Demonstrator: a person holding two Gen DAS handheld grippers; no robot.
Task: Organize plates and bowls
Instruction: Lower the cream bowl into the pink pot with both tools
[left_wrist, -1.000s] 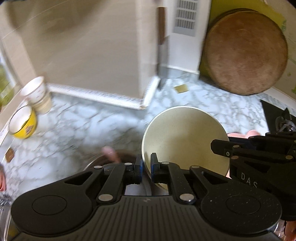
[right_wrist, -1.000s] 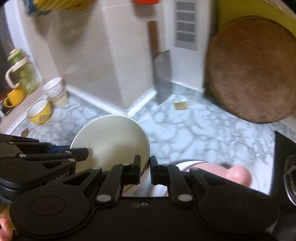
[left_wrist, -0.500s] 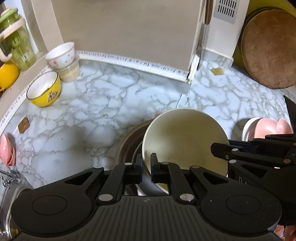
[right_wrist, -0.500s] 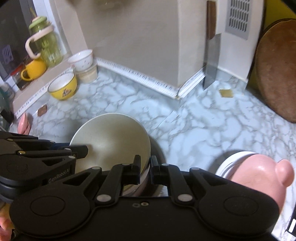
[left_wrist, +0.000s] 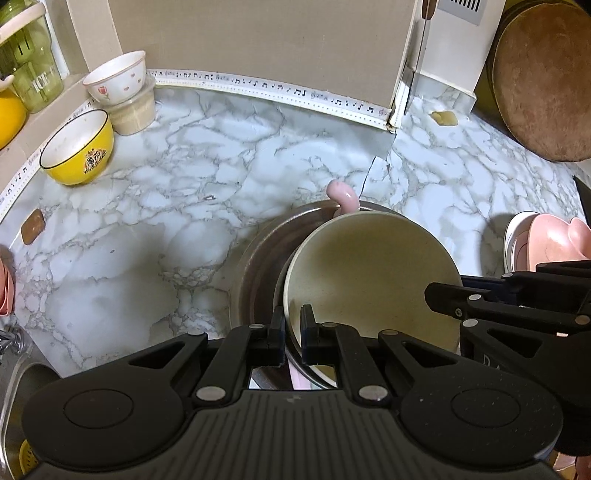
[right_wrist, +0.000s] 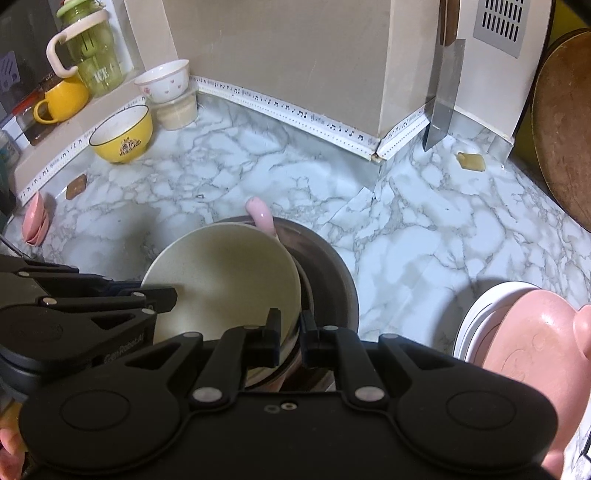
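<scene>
Holding the cream plate (left_wrist: 369, 277) by opposite edges, you have both grippers clamped on its rim: the left gripper (left_wrist: 292, 334) has its fingers (left_wrist: 276, 332) nearly closed on the near left edge, and the right gripper (right_wrist: 290, 334) pinches the right edge the same way. Compared with a second ago, you have brought the plate lower and closer to the marble desk (left_wrist: 184, 206), and the blur has cleared. The plate now sits tilted over a dark metal basin (left_wrist: 258, 266) holding other dishes, with a pink handle (left_wrist: 343, 195) sticking up at its far rim; whether the plate rests on them you cannot tell. The yellow bowl (left_wrist: 75, 147) and the white bowl (left_wrist: 116, 77) stacked on a beige container (left_wrist: 135, 110) now show at the far left by the wall. A pink dish (right_wrist: 528, 332) nested in a white plate (right_wrist: 476, 314) lies to the right, well apart from the basin.
</scene>
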